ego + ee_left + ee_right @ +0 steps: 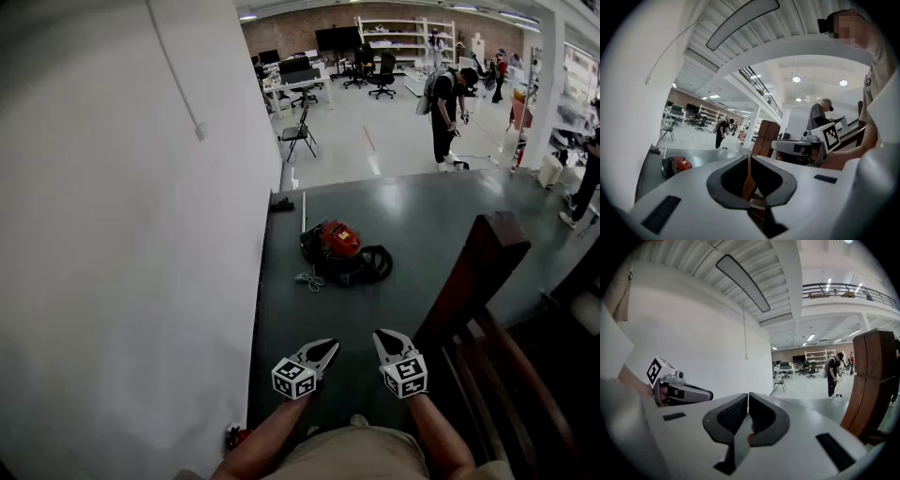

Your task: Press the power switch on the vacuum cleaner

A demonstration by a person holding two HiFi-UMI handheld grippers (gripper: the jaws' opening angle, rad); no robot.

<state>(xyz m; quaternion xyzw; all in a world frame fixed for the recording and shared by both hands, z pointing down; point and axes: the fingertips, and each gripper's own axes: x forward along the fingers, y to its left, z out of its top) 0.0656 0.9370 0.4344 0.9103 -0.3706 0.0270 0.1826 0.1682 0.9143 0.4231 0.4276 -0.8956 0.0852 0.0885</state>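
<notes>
The vacuum cleaner [339, 251] is a small red and black canister that lies on the dark floor close to the white wall, with its hose coiled around it. It also shows at the lower left of the left gripper view [677, 165]. My left gripper [328, 347] and right gripper [382, 336] are held side by side, well short of the vacuum cleaner and above the floor. In each gripper view the jaws meet at their tips with nothing between them, left [749, 157] and right [748, 394]. The power switch is too small to make out.
A white wall [122, 234] runs along the left. A dark wooden chair [487, 281] stands close on the right. A grey cable [309, 278] lies beside the vacuum cleaner and a black object [281, 204] by the wall. A person [448, 112] and a folding chair [298, 136] stand farther off.
</notes>
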